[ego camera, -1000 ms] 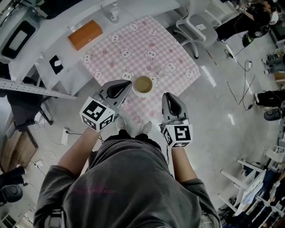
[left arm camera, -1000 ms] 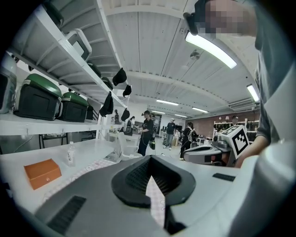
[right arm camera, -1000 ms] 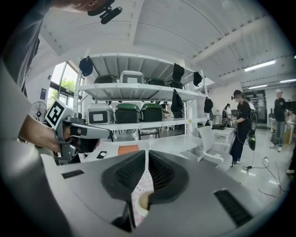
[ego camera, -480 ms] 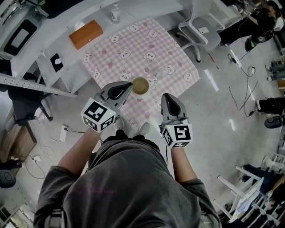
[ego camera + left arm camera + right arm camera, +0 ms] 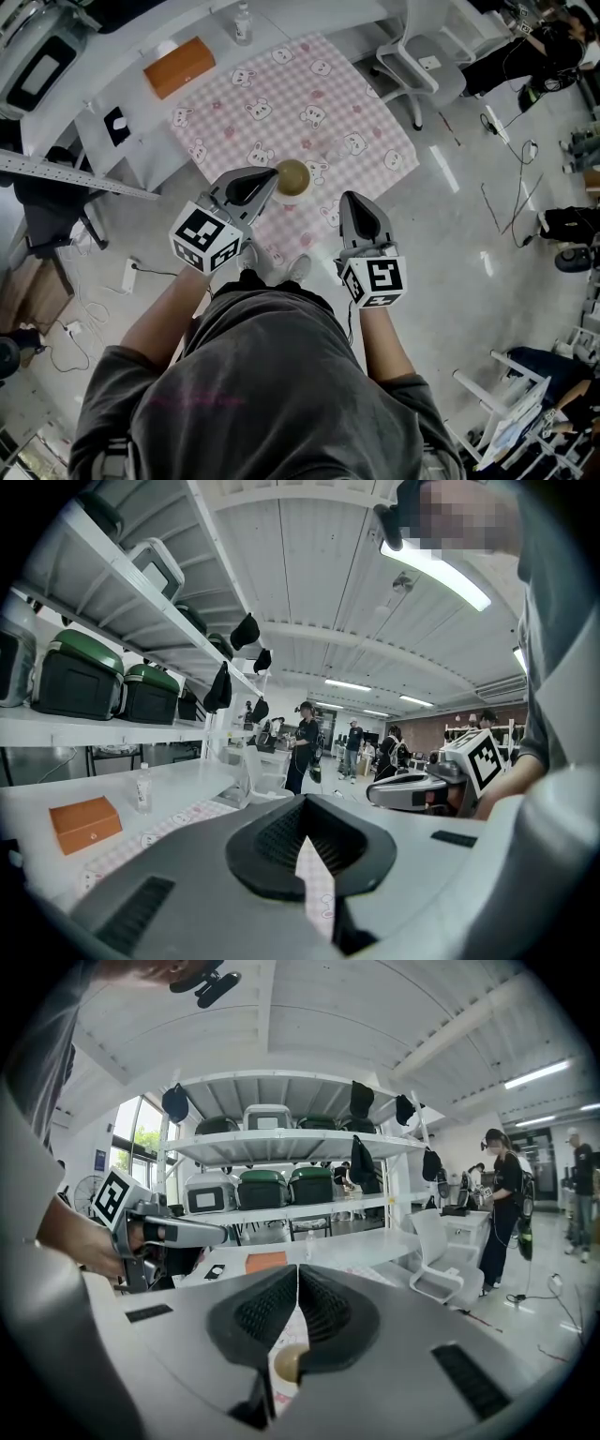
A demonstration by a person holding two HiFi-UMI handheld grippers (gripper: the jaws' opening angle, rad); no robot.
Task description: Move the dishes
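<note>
Both are hanging pinched shut and empty, the bowl [image 5: 292, 176] lying just past the left gripper [image 5: 270, 178], farther from the right gripper [image 5: 353, 202].

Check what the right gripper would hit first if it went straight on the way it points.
Probably nothing soon: the right gripper aims across the checked tablecloth, passing right of the cup. Height above the cloth is unclear, so a graze on it is possible.
</note>
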